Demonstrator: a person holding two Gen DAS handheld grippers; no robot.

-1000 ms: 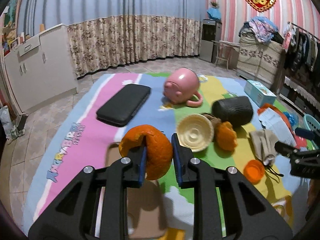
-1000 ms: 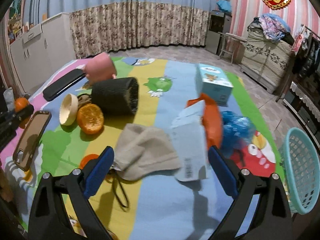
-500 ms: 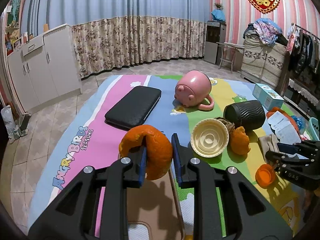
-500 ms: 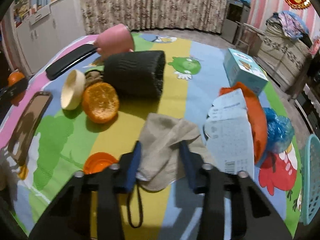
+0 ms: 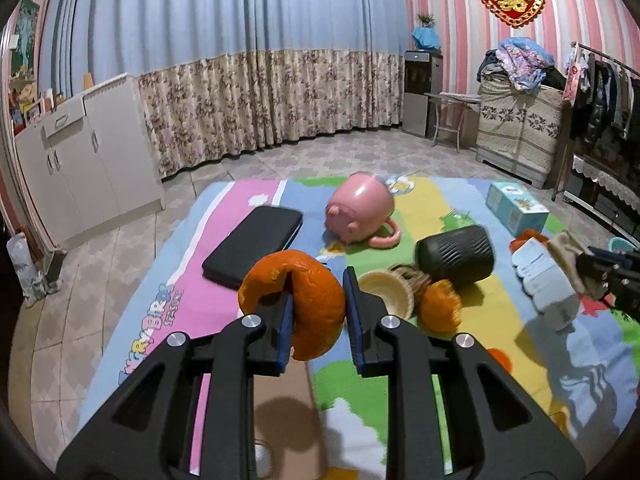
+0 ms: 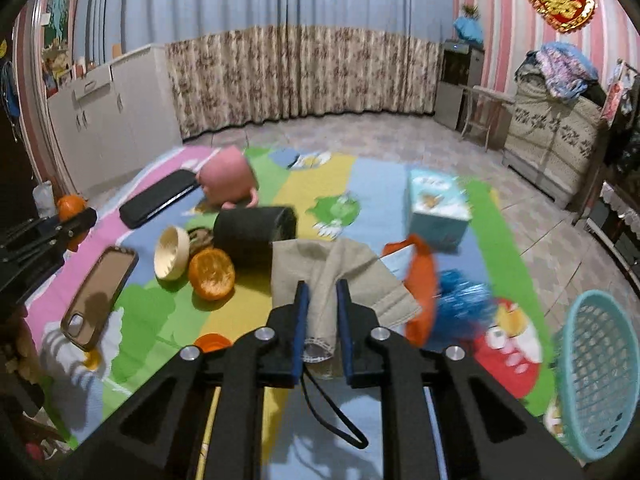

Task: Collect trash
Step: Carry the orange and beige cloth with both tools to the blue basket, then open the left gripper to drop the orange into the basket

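- Your left gripper (image 5: pixel 317 307) was clamped on a curled piece of orange peel (image 5: pixel 304 304), held clear above the cartoon-print play mat (image 5: pixel 192 280); the peel sat between the two blue pads.
- Your right gripper (image 6: pixel 322 304) was closing its jaws on a beige cloth (image 6: pixel 340 276), a pinched fold of which stood between the pads while the rest draped forward over the mat.
- A black cord (image 6: pixel 332 412) hung in a loop below the right gripper.
- A second piece of orange peel (image 6: pixel 211 274) lay on the mat, touching a cream bowl (image 6: pixel 172 253) tipped on its side.
- Just behind these lay a black ribbed cylinder (image 6: pixel 254 236) on its side, and behind that a pink pig-shaped mug (image 6: pixel 228 180), also tipped over.
- A black flat case (image 6: pixel 158 198) lay at the mat's far left; a phone in a brown case (image 6: pixel 100 282) lay nearer, on the left.
- A small orange lid (image 6: pixel 212 342) lay just left of the right gripper.
- To the right of the cloth lay an orange wrapper (image 6: pixel 422 280) and a blue crinkled bag (image 6: pixel 464 308), both blurred.
- A light blue tissue box (image 6: pixel 436 208) stood behind them.
- A teal plastic basket (image 6: pixel 600 372) stood at the mat's right edge.
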